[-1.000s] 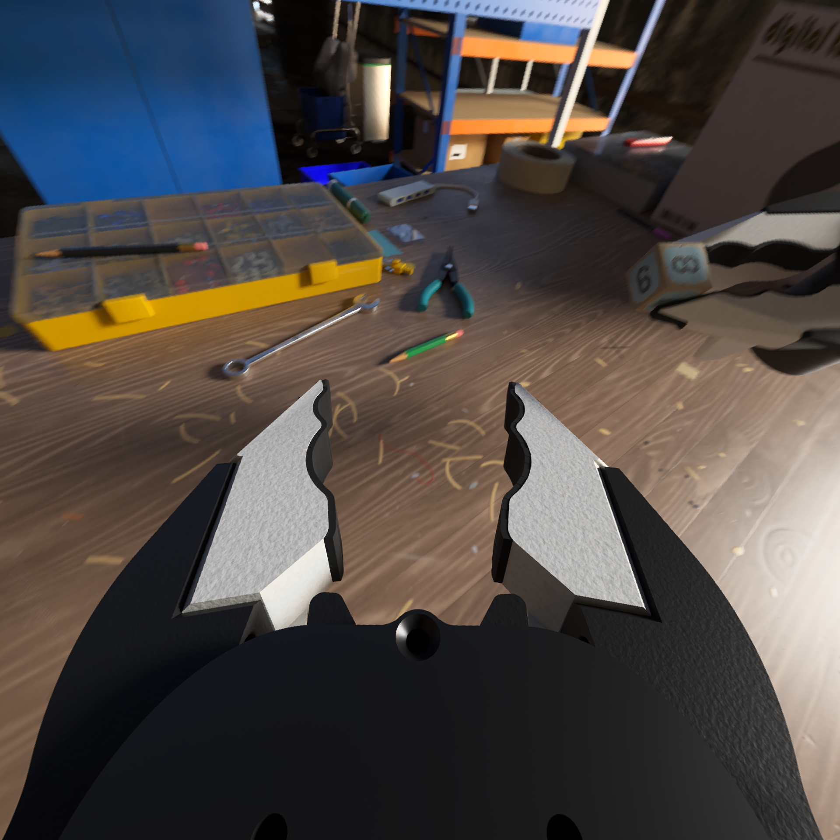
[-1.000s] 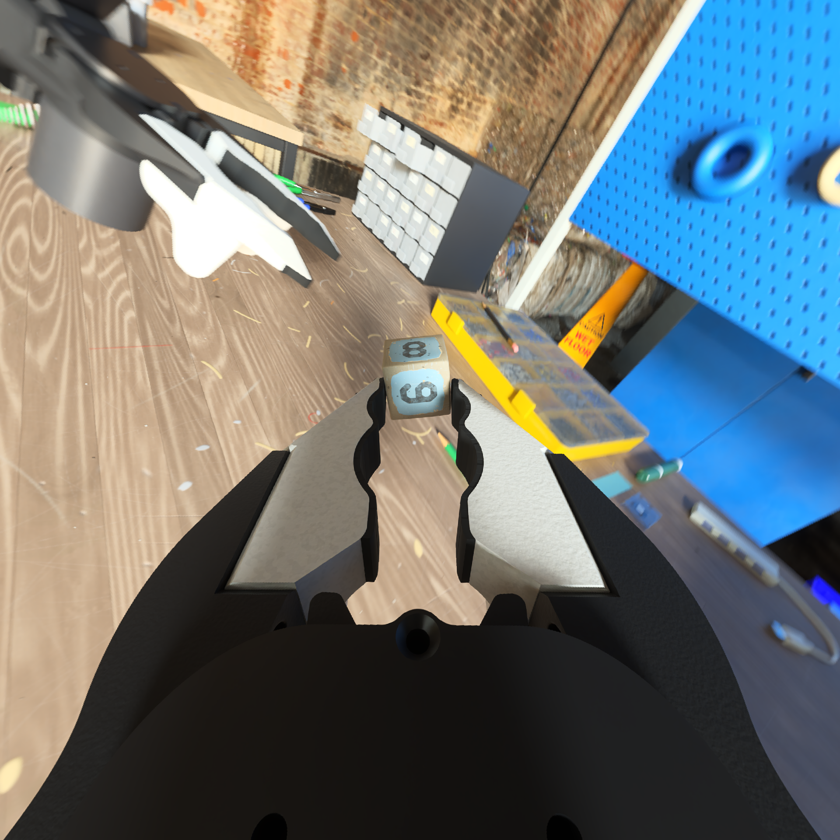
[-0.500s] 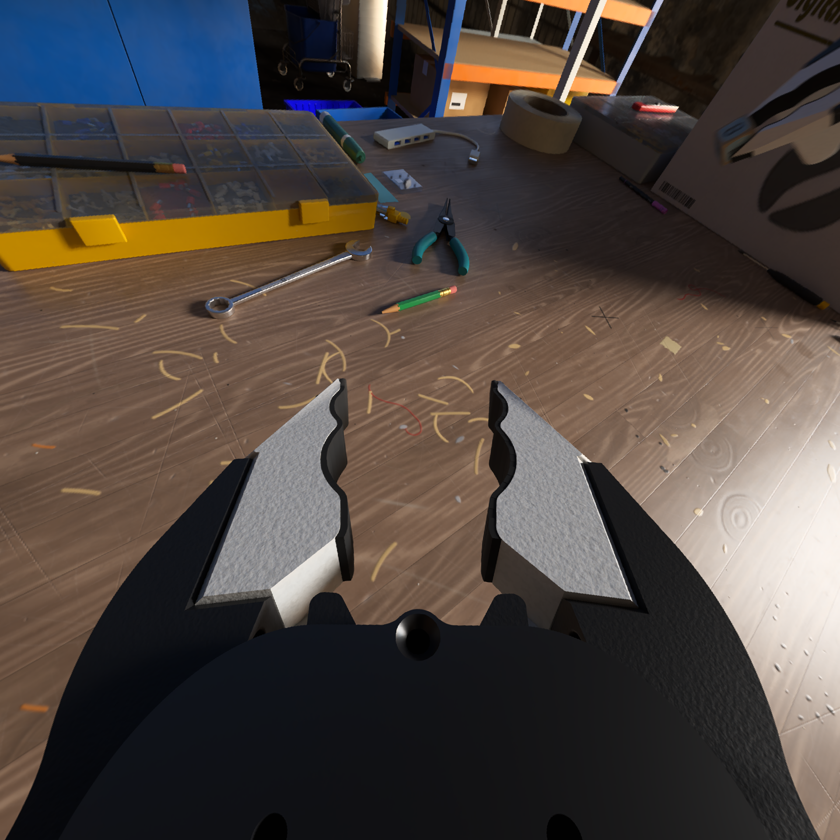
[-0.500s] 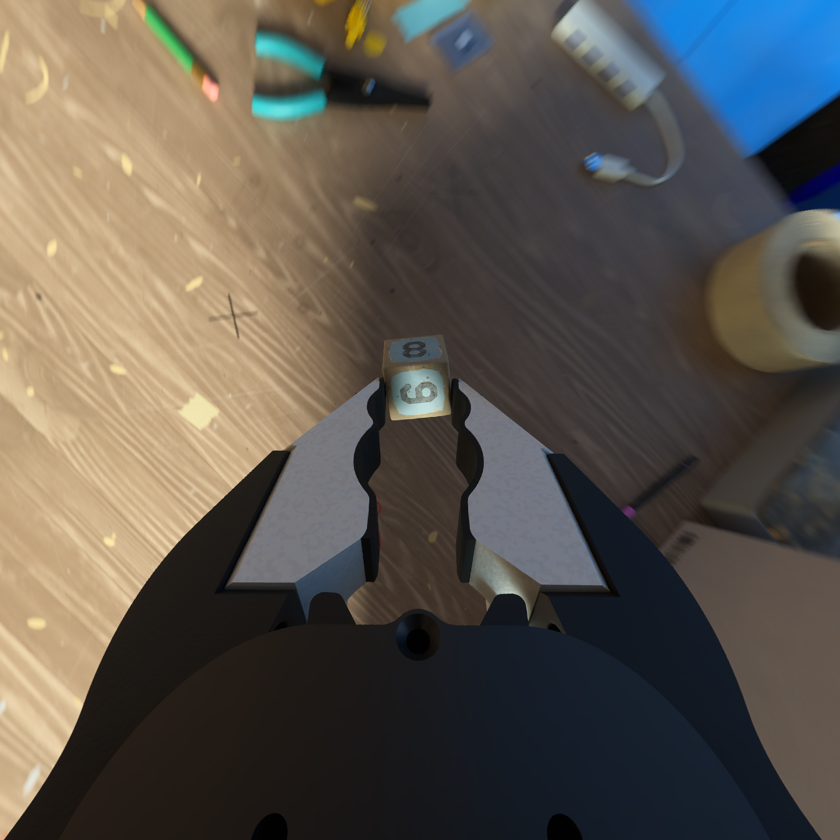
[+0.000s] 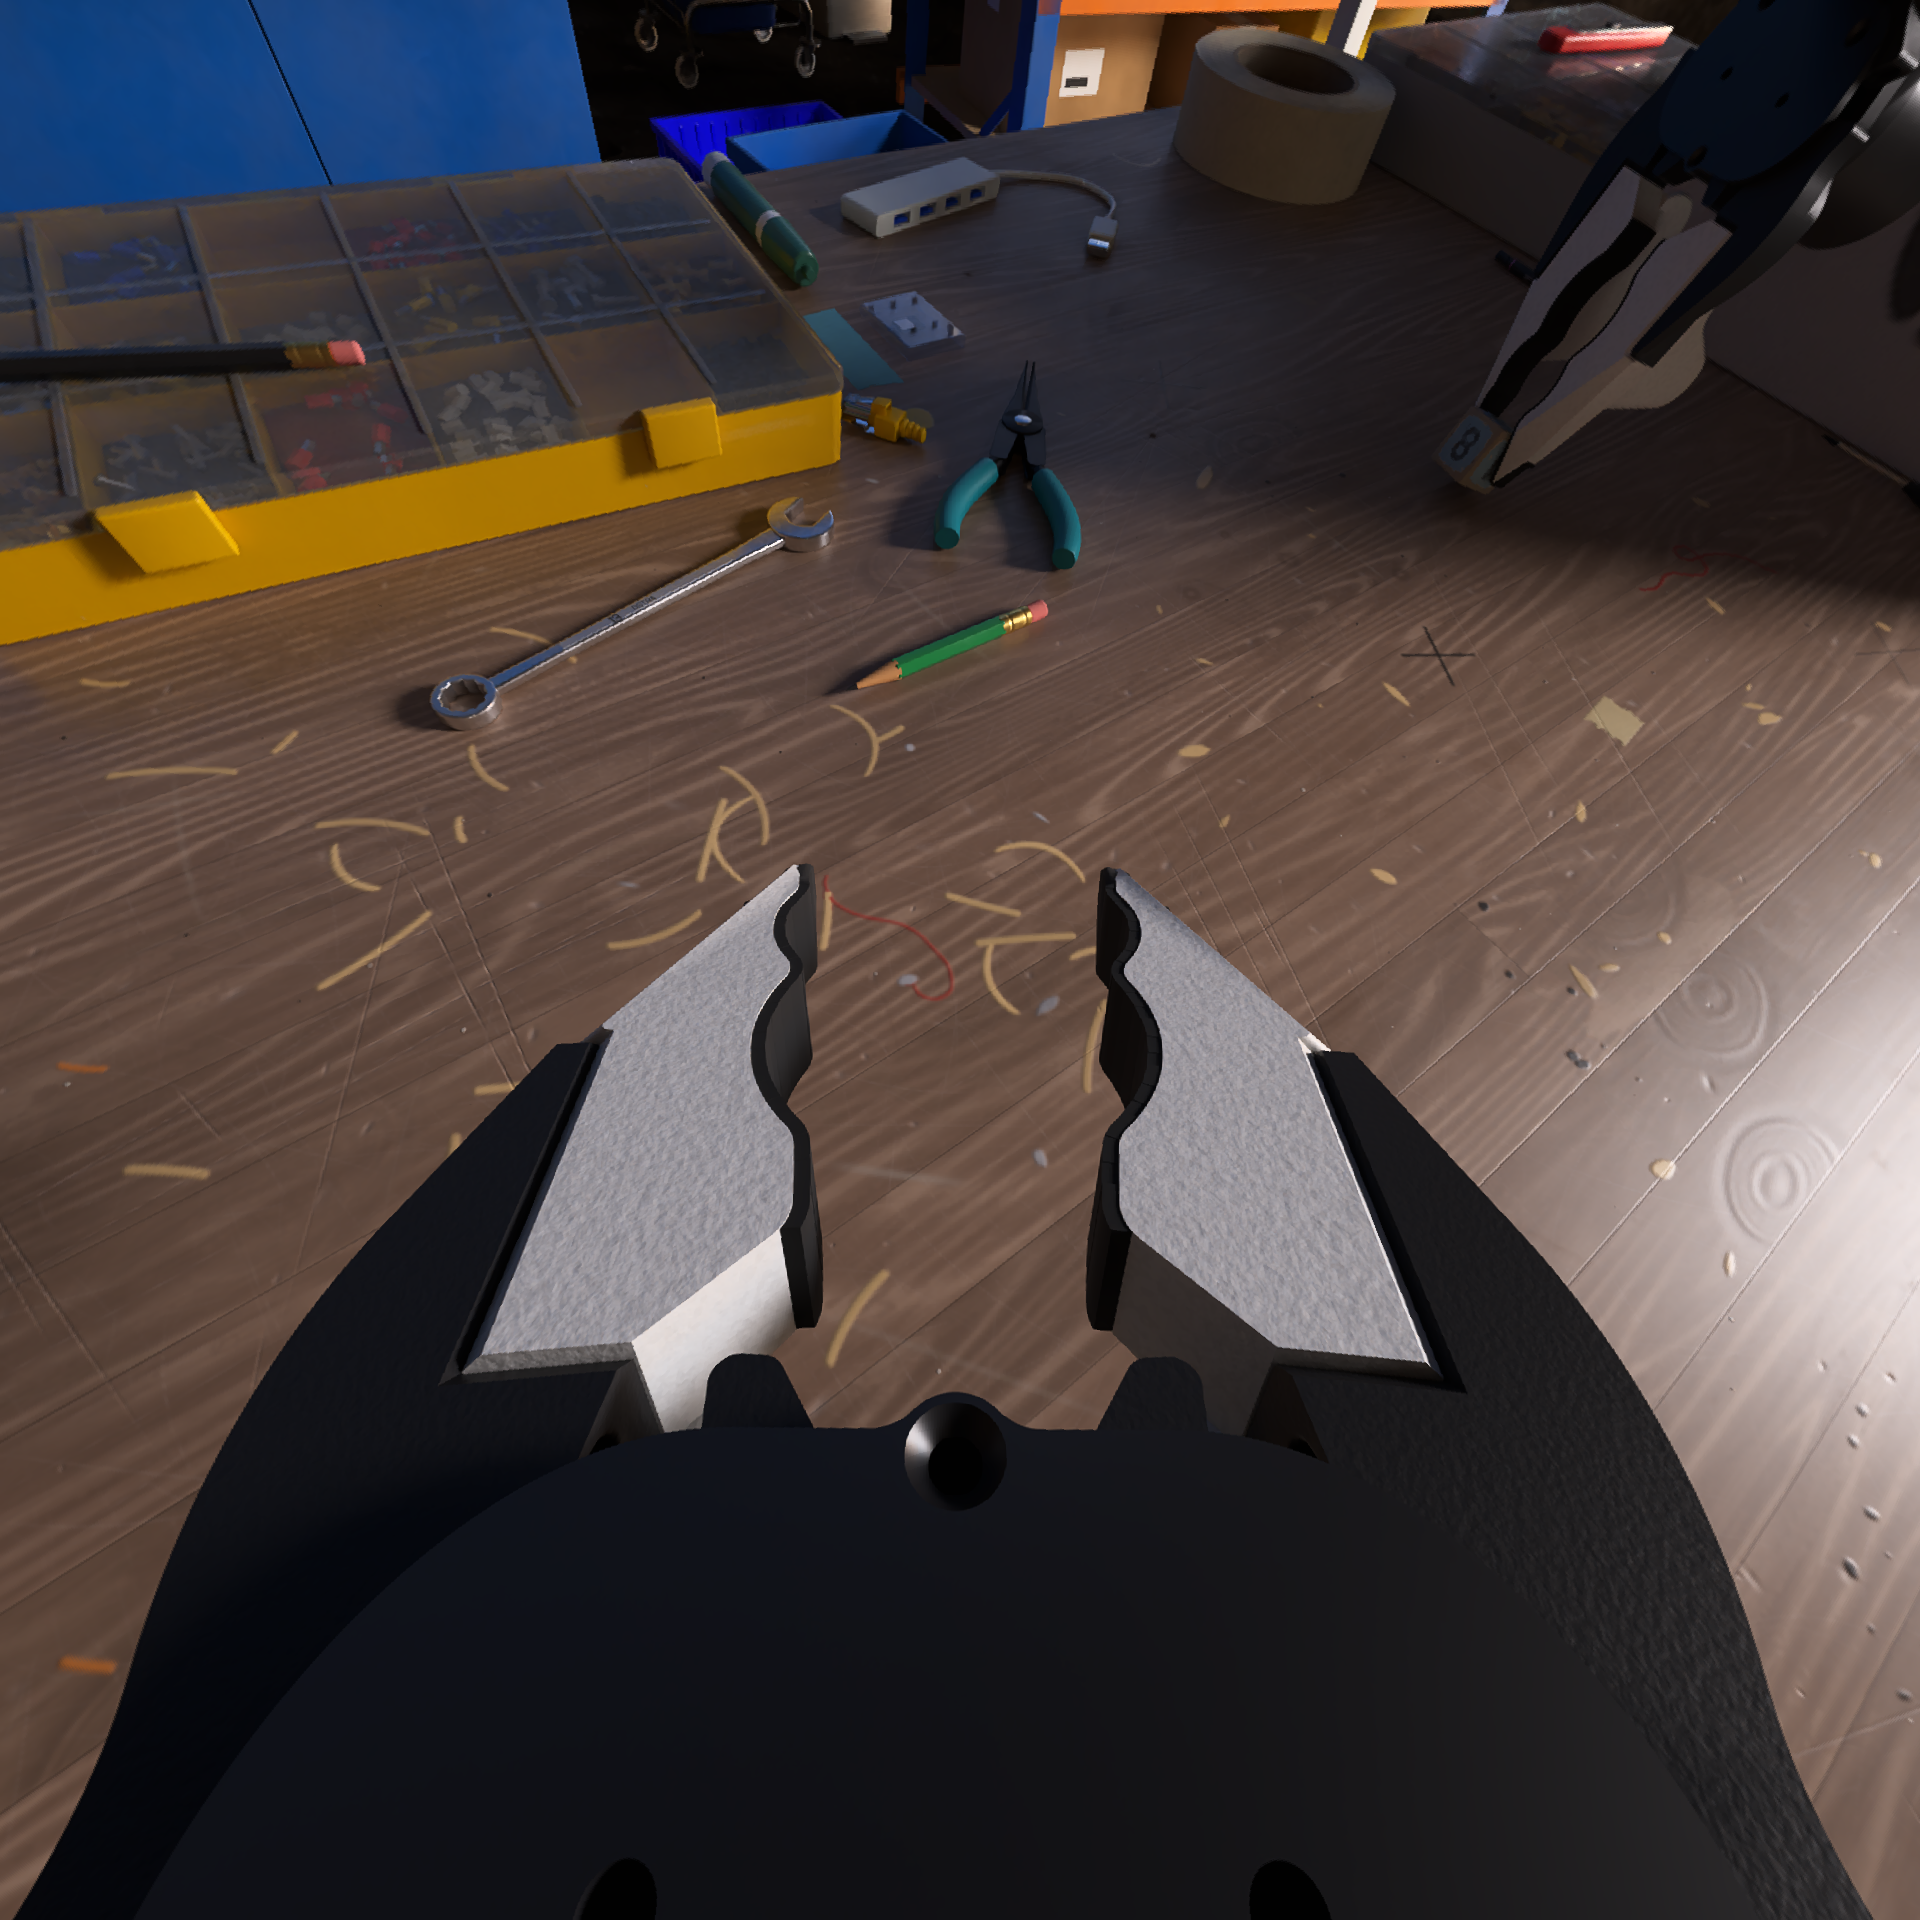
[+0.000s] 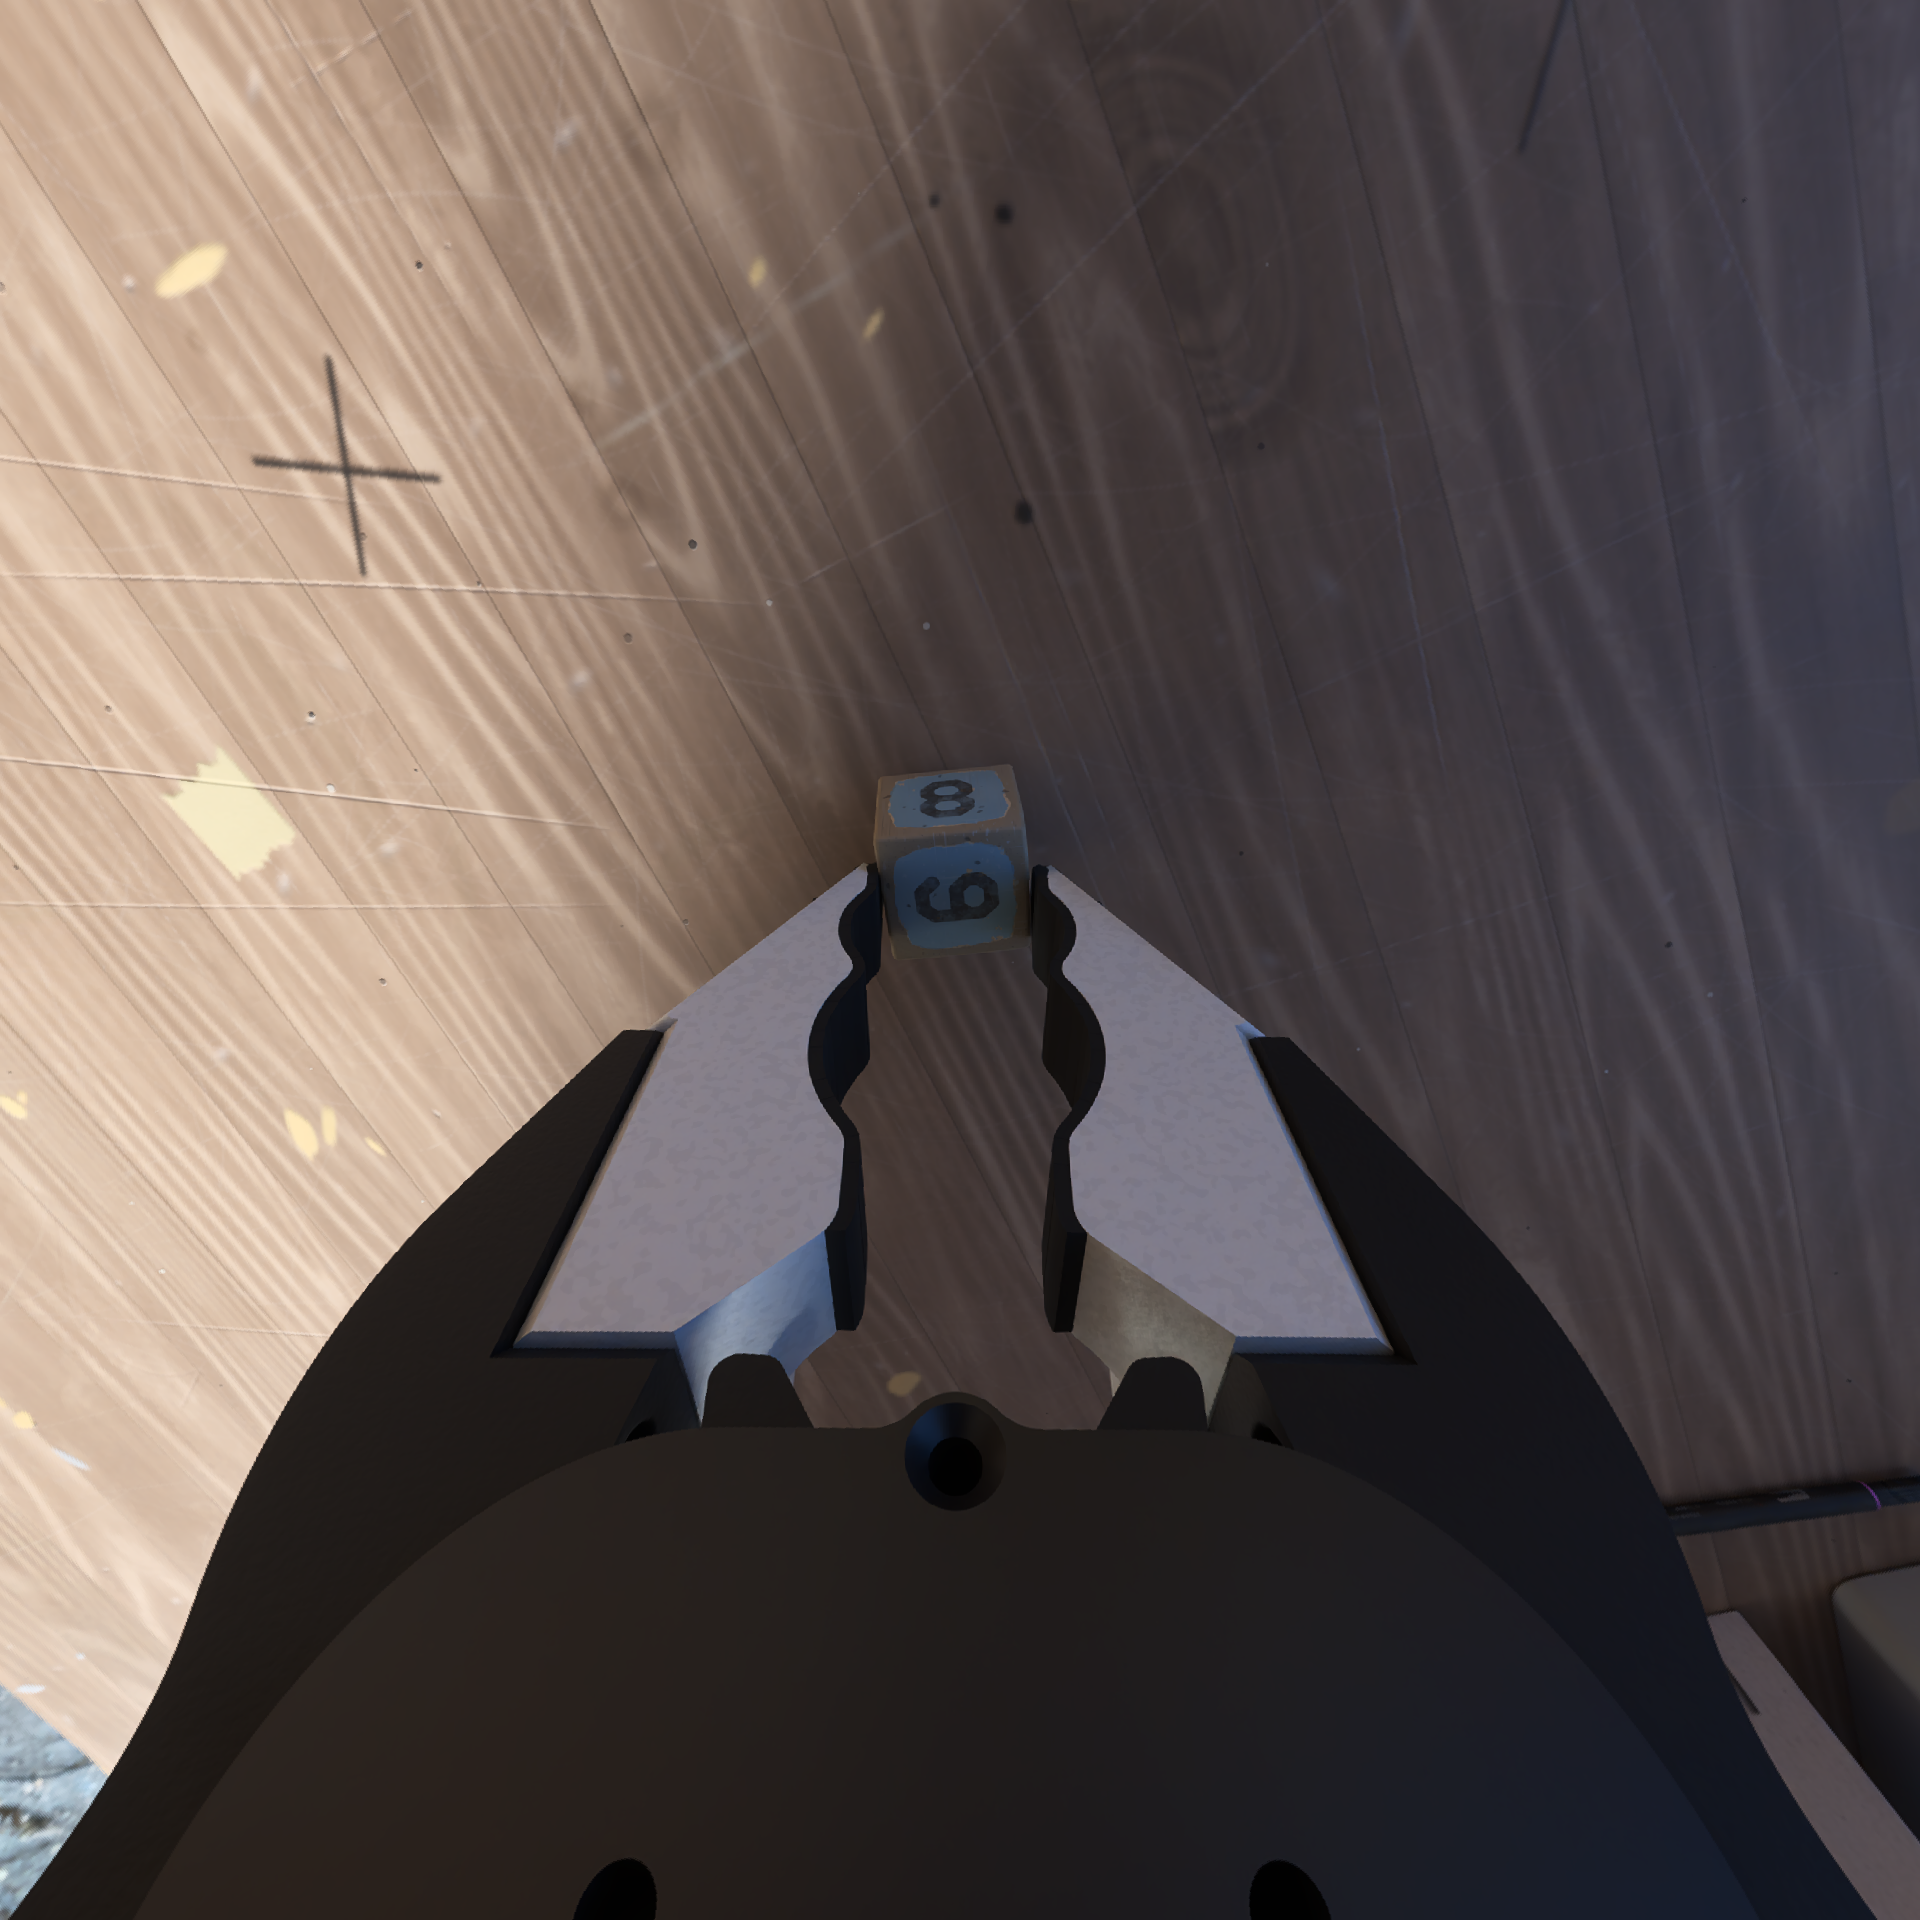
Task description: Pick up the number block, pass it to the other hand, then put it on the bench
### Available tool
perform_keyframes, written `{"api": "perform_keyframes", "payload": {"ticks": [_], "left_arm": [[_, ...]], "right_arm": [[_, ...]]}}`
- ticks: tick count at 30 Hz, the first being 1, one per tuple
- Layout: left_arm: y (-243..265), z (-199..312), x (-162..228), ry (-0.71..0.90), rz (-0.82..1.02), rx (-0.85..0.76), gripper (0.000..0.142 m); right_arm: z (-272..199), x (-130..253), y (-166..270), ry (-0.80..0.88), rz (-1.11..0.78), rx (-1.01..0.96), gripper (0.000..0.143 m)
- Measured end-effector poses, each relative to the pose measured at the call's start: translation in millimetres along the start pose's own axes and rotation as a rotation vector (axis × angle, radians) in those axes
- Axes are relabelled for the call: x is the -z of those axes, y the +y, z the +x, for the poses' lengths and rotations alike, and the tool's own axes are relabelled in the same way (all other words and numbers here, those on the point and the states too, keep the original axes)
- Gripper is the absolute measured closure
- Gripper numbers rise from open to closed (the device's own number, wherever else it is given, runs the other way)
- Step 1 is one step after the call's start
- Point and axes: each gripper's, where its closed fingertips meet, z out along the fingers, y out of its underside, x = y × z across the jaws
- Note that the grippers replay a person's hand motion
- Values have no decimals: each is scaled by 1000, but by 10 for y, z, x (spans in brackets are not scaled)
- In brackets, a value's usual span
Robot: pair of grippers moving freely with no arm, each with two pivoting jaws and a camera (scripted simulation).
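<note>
The number block (image 6: pixel 951 868) is a small wooden cube with pale blue faces, held between the tips of my right gripper (image 6: pixel 951 883), which points down at the wooden bench (image 6: pixel 1351 623) close above it. In the left wrist view the block (image 5: pixel 1467 449) and the right gripper (image 5: pixel 1496 457) show at the far right, tips near the bench, whether touching it I cannot tell. My left gripper (image 5: pixel 954 883) is open and empty, low over the bench (image 5: pixel 1351 935) among wood shavings.
A yellow parts organiser (image 5: pixel 395 416) with a pencil on its lid lies at the left. A wrench (image 5: pixel 623 613), teal pliers (image 5: pixel 1013 478), a green pencil (image 5: pixel 951 644), a marker (image 5: pixel 758 218), a USB hub (image 5: pixel 920 197), a tape roll (image 5: pixel 1283 99) and a box (image 5: pixel 1818 343) lie beyond. A pencilled cross (image 6: pixel 348 468) marks the bench.
My right gripper has swung down to the bench with the block and now points almost straight at the wood. My left gripper has drawn back a little and stays open.
</note>
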Motion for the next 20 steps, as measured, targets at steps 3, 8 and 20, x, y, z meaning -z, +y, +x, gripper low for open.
{"api": "perform_keyframes", "payload": {"ticks": [3, 8, 20], "left_arm": [[22, -12, -1, 2, -5, 15, 88], [62, -67, 50, -26, -2, 20, 88], [225, -215, 217, -83, 46, 119, 88]], "right_arm": [[-2, -9, 4, -7, -9, -3, 114], [23, 280, -6, 34, 133, -61, 76], [-1653, 910, -1306, 125, 1111, -331, 68]]}}
